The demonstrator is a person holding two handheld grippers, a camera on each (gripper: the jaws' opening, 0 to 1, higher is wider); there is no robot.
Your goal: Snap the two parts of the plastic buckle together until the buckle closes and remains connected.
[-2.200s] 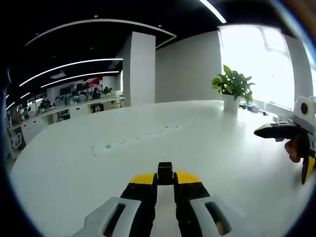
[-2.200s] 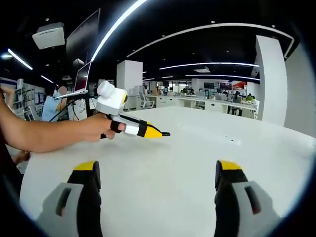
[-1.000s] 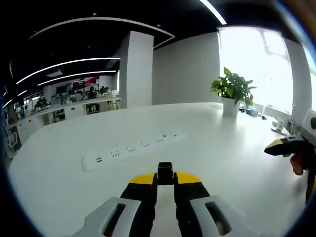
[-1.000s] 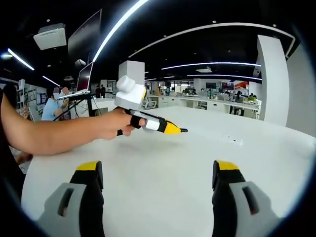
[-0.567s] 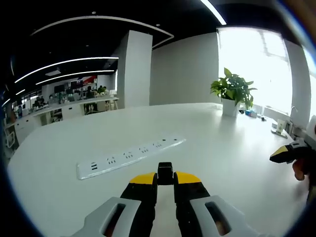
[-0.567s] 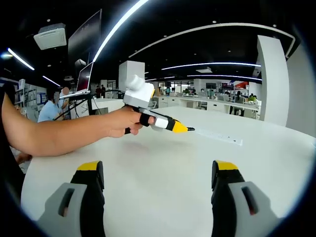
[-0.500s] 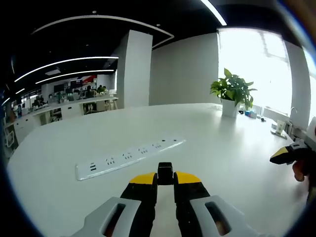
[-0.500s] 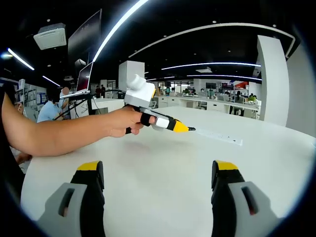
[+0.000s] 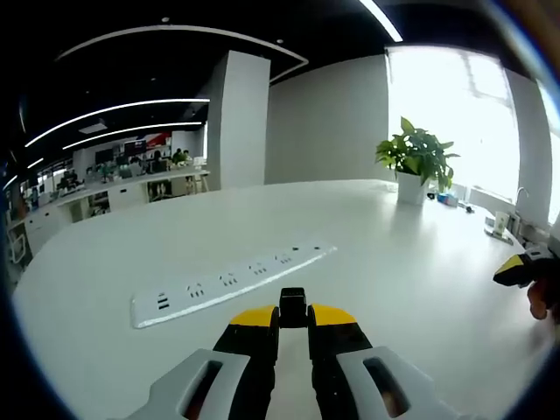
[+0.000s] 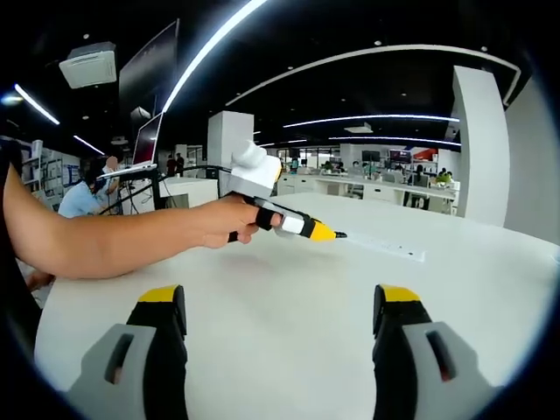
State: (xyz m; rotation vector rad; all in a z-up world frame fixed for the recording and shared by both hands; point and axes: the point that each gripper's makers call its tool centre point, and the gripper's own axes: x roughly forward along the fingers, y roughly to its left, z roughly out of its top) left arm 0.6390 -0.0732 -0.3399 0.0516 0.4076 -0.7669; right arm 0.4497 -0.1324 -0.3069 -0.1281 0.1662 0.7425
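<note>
left gripper (image 9: 292,322) jaws closed on small black plastic buckle part (image 9: 292,306) at tips. right gripper (image 10: 276,337) jaws wide apart, empty. white power strip (image 9: 229,279) just ahead of left jaws. second buckle part unseen; nothing joined yet, judged early.

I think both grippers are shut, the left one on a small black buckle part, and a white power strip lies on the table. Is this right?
Not quite. The right gripper is open: the right gripper view shows its jaws wide apart. The left gripper is shut on the black buckle part, and the white power strip lies on the table.
</note>
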